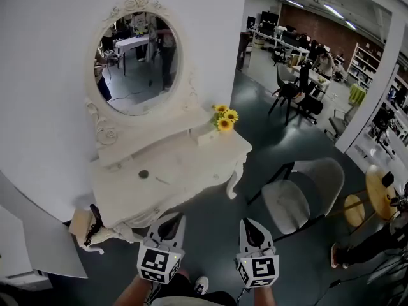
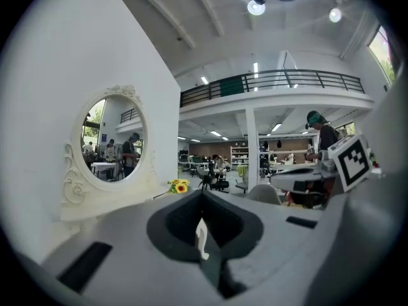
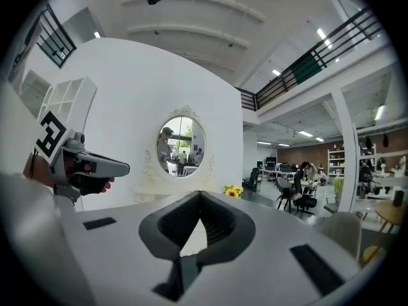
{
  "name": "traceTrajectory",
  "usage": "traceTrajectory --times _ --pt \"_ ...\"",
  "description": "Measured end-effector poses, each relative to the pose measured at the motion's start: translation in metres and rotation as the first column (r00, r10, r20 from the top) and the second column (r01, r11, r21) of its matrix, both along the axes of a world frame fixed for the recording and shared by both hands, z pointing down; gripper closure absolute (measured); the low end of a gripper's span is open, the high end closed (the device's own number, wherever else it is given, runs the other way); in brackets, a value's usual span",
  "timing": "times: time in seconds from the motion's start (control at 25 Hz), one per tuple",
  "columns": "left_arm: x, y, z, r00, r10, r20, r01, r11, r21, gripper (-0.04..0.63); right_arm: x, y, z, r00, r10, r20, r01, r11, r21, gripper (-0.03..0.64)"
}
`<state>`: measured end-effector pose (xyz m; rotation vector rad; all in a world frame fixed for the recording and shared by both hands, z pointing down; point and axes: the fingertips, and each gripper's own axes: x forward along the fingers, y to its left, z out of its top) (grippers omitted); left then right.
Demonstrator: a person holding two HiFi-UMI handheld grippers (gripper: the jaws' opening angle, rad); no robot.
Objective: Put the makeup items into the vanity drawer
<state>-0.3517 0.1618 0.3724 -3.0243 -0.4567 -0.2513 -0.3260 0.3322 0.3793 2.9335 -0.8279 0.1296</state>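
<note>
I log this site as an open-plan office hall with a staged bedroom corner: white vanity table (image 1: 172,164), oval mirror (image 1: 137,62) and sunflowers (image 1: 224,116) against a partition wall (image 1: 51,56); beyond, desks with monitors (image 1: 280,43), office chairs (image 1: 290,91), shelving (image 1: 366,62), ceiling strip lights (image 1: 331,10), mezzanine railing (image 2: 280,80).

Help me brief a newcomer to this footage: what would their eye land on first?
Most likely the ornate oval mirror against the white wall, above a white vanity table with yellow sunflowers at its right end. Next, the left gripper and right gripper at the bottom of the head view, both shut and empty, short of the table.
</note>
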Motion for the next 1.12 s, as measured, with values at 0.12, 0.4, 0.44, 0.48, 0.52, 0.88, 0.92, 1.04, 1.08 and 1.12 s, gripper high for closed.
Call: traceTrajectory --times 0.12,0.4,0.44,0.48,0.52,0.88,0.92,1.04,1.08,1.12 --pt "0.006 0.002 0.002 1.000 0.002 0.006 -0.002 1.000 0.004 0.597 0.008 -0.001 0.003 1.000 -0.001 0.015 0.001 1.000 -0.004 0.609" --pt "0.049 -0.010 0.007 1.000 -0.023 0.007 0.023 1.000 0.000 0.597 0.053 -0.012 0.012 1.000 -0.007 0.009 0.007 0.999 -0.037 0.609" --pt "0.059 -0.012 0.007 1.000 -0.026 0.005 0.026 1.000 -0.001 0.597 0.063 -0.014 0.013 1.000 -0.007 0.008 0.008 0.999 -0.041 0.609" --pt "0.069 -0.015 0.009 1.000 -0.028 0.005 0.028 1.000 -0.003 0.597 0.073 -0.016 0.015 1.000 -0.008 0.008 0.008 0.999 -0.042 0.609" --pt "0.080 -0.018 0.010 1.000 -0.031 0.006 0.031 1.000 -0.005 0.597 0.085 -0.019 0.016 1.000 -0.009 0.010 0.009 0.999 -0.042 0.609" --pt "0.197 -0.051 0.015 0.997 -0.068 0.034 0.069 0.997 -0.027 0.597 0.206 -0.065 0.014 0.997 -0.068 0.021 0.069 0.996 -0.050 0.609" --pt "0.210 -0.055 0.015 0.997 -0.071 0.037 0.072 0.997 -0.028 0.597 0.218 -0.071 0.014 0.997 -0.077 0.024 0.078 0.996 -0.053 0.609" --pt "0.243 -0.072 0.016 0.995 -0.090 0.050 0.092 0.995 -0.029 0.597 0.255 -0.089 0.014 0.995 -0.096 0.038 0.098 0.994 -0.051 0.609" --pt "0.254 -0.078 0.017 0.994 -0.097 0.055 0.099 0.995 -0.031 0.597 0.267 -0.095 0.015 0.994 -0.101 0.042 0.103 0.993 -0.050 0.609" --pt "0.264 -0.085 0.018 0.993 -0.105 0.061 0.107 0.994 -0.032 0.597 0.278 -0.101 0.015 0.993 -0.108 0.045 0.110 0.993 -0.051 0.609"
